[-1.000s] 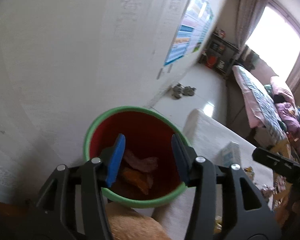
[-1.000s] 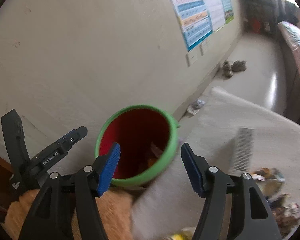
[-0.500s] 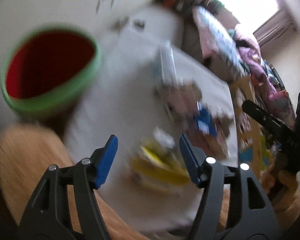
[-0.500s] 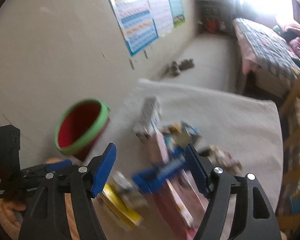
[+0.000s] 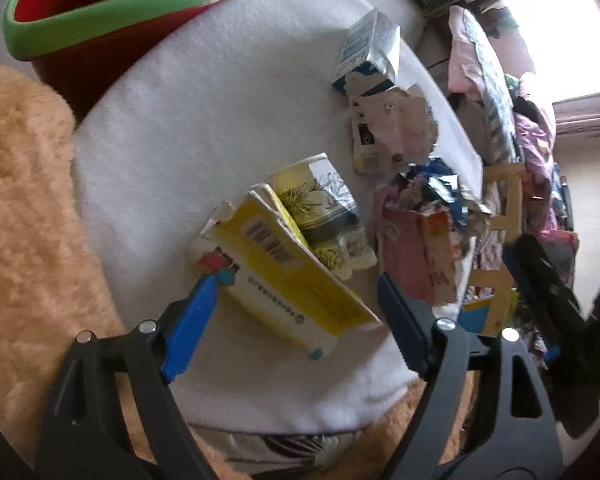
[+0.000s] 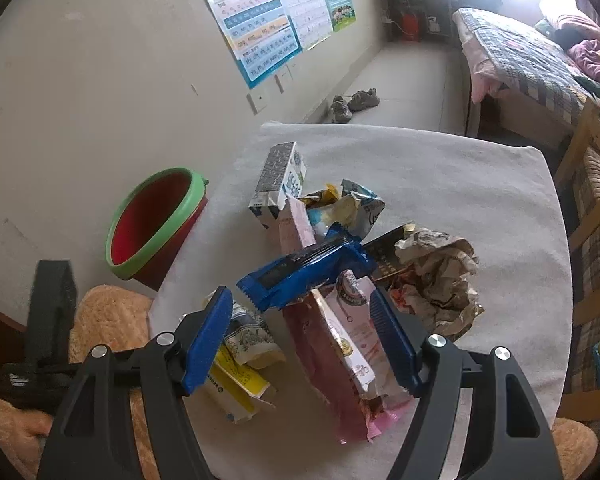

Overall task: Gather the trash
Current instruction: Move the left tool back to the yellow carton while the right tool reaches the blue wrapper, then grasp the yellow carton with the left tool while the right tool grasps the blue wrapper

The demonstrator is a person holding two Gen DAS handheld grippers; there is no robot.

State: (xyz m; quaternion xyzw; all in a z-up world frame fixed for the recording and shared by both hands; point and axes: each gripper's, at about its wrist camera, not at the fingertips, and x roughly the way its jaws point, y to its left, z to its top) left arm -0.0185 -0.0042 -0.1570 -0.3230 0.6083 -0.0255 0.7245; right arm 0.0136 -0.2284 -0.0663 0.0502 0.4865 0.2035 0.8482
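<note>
Now, in the left wrist view, the left hand-held gripper (image 5: 296,312) is hanging over the yellow box (image 5: 284,276) with jaws that have just been opening, gripping nothing; the red bin (image 5: 100,4) is standing at the table's (image 5: 204,92) far left edge. In the right wrist view, the right hand-held gripper (image 6: 304,340) is hovering agape and empty above the pink wrapper (image 6: 340,364); the blue wrapper (image 6: 304,272), milk carton (image 6: 278,184) and crumpled paper (image 6: 440,276) are lying uncollected, so most trash seemingly remains.
</note>
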